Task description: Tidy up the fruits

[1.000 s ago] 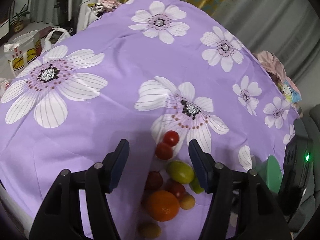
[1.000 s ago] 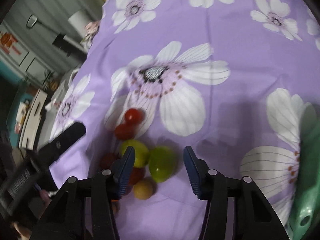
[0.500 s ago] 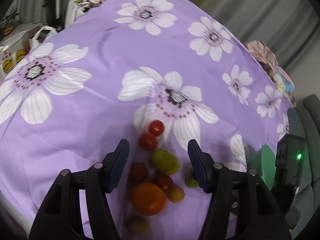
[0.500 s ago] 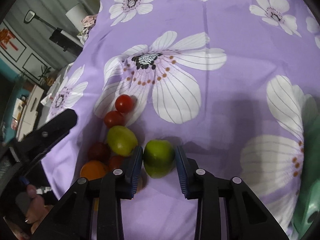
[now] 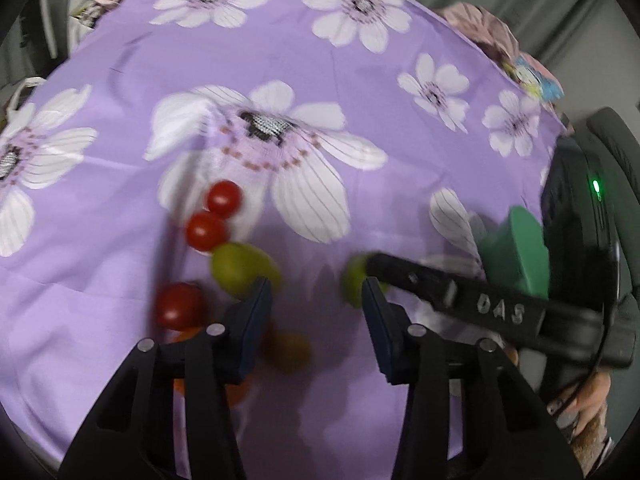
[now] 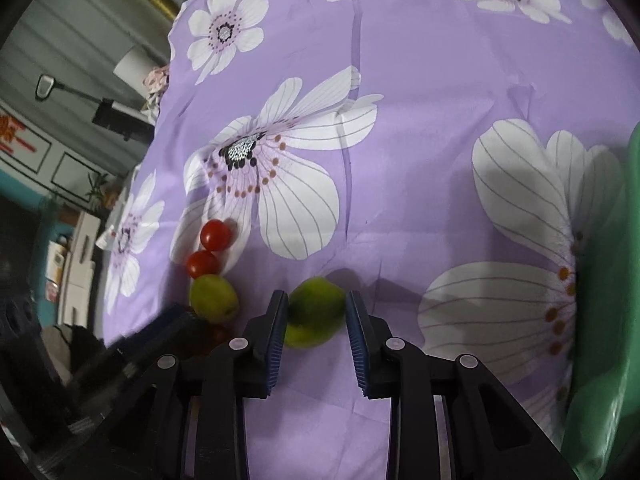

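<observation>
Left wrist view: left tongs (image 5: 316, 300) spread wide, holding nothing, hovering over the purple floral worktop (image 5: 360, 92). Fruit cluster sits at 9–10 o'clock of the tongs' gap: two red tomatoes (image 5: 216, 216) touching each other, a yellow-green oval fruit (image 5: 240, 266) touching the lower one, another red tomato (image 5: 178, 306) at the left finger, a dull yellowish fruit (image 5: 286, 350) just inside the left finger. Right tongs come in from 3 o'clock with the green fruit (image 5: 354, 280) at their tip. Green container (image 5: 516, 248) at 2 o'clock, near the worktop's right side. View is motion-blurred.

Right wrist view: right tongs (image 6: 316, 316) pinching the green fruit (image 6: 314, 312) across its middle, both pads on its flanks. Can't tell whether it's clear of the cloth. Fruit is near-round, slightly longer along the 12–6 line, running away from the camera; no stem end visible.

Handling judgement: light, firm, smooth and probably waxy skin, so it could squirt out forward if squeezed hard. Mid-girth grip across the short axis looks right; moderate force. Green container rim (image 6: 624, 240) at 3 o'clock, well apart.
</observation>
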{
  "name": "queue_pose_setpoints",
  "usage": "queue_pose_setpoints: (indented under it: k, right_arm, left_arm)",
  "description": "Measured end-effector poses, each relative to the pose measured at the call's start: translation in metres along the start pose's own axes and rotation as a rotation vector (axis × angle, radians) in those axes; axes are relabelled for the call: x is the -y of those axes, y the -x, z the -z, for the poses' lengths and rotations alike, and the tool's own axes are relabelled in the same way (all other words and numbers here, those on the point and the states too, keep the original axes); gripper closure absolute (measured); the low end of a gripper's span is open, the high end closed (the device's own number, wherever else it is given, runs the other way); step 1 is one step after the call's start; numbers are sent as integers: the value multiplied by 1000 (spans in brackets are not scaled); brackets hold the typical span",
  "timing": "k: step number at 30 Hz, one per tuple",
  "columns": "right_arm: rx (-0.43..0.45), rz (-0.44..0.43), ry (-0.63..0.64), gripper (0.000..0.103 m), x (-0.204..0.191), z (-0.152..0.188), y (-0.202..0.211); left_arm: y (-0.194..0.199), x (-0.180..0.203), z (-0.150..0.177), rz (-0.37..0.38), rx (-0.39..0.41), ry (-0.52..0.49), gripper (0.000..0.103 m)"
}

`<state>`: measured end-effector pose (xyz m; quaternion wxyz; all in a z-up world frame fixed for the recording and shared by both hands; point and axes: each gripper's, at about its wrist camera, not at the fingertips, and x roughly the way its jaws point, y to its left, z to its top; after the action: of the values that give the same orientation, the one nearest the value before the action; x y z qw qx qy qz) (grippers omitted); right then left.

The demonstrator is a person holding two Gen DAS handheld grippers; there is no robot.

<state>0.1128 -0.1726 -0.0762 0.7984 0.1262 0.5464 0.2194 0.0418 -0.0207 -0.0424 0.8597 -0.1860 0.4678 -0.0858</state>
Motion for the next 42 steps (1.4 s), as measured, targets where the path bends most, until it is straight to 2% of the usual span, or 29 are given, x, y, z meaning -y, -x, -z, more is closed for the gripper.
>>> queue_pose_setpoints:
  k: [10, 14, 26, 34, 42]
  right_arm:
    - [-15, -42, -34, 73, 4, -9, -7]
    - [-29, -52, -39, 73, 6, -9, -8]
    - [-84, -93, -50, 70, 9, -7, -18]
    - [-62, -60, -3, 68, 0, -4, -21]
    - [33, -71, 58, 68, -16, 2, 4]
  left_arm:
    - [-18, 23, 3, 76, -47, -44, 62]
    - [-31, 30, 4, 25, -65, -65, 64]
    - [-48, 26, 2, 11, -68, -15, 69]
    - [-44, 26, 4, 16, -42, -14, 69]
    - [-15, 34, 8, 19, 59, -71, 69]
